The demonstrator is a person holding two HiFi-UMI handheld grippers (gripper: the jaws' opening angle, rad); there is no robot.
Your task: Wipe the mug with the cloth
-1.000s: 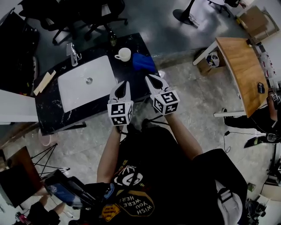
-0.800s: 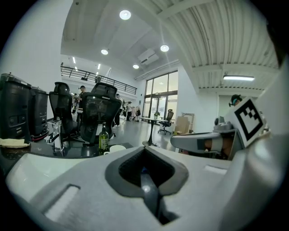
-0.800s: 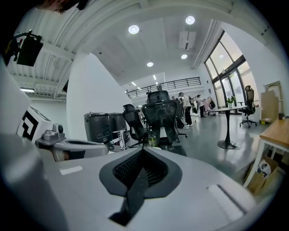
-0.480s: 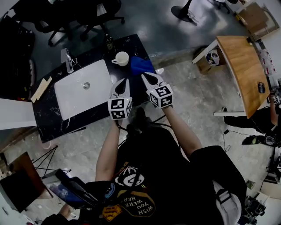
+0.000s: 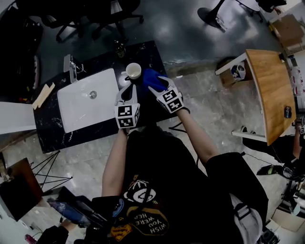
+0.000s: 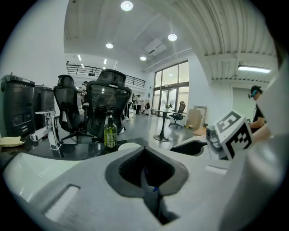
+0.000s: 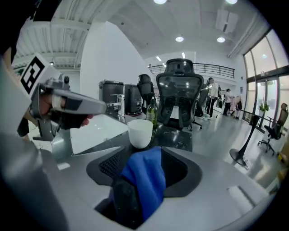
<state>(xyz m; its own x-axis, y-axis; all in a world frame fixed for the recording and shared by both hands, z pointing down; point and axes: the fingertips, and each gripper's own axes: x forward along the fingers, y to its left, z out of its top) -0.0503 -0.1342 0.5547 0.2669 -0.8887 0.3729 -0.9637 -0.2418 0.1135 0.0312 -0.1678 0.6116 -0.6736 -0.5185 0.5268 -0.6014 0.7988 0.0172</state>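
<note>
A white mug (image 5: 133, 71) stands on the black counter (image 5: 52, 128), with a blue cloth (image 5: 148, 76) lying just to its right. My right gripper (image 5: 152, 86) is down at the cloth. In the right gripper view its jaws are opening and the blue cloth (image 7: 146, 178) fills the gap between them, with the mug (image 7: 140, 132) just beyond. My left gripper (image 5: 127, 89) hovers shut just in front of the mug with nothing in it. The mug's rim (image 6: 128, 145) peeks over its jaws in the left gripper view.
A white sink basin (image 5: 88, 102) with a tap (image 5: 70, 66) takes up the counter's left part. A green bottle (image 5: 119, 47) stands behind the mug. Office chairs (image 5: 95, 14) are beyond the counter. A wooden table (image 5: 269, 90) stands far right.
Both grippers have moved forward over the counter towards the mug and the cloth. The right gripper has reached the cloth, and its jaws have parted.
</note>
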